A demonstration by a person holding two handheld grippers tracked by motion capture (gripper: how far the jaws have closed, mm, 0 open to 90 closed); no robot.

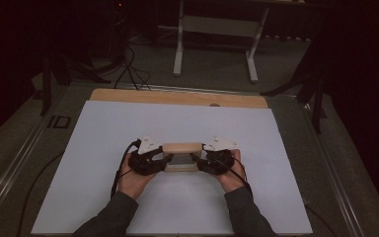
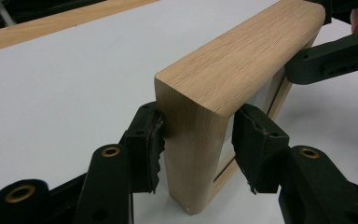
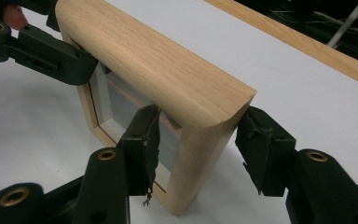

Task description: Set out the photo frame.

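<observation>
A light wooden picture frame point(image 1: 182, 148) stands upright on its long edge on the white sheet point(image 1: 128, 128), with a gripper at each end. My left gripper point(image 1: 165, 163) straddles the frame's left post point(image 2: 191, 154); one pad point(image 2: 151, 140) rests against the wood, the other pad point(image 2: 254, 144) stands a little off it, so this gripper is open. My right gripper point(image 1: 196, 162) is shut on the right post point(image 3: 200, 158), one pad on the glass side, one on the back. Each gripper view shows the other gripper's jaw at the frame's far end.
The white sheet covers a wooden table whose bare far edge point(image 1: 177, 97) shows beyond it. Past the table stand a white desk frame point(image 1: 217, 24) and cables point(image 1: 128, 69) on the floor. Dark stands flank both sides.
</observation>
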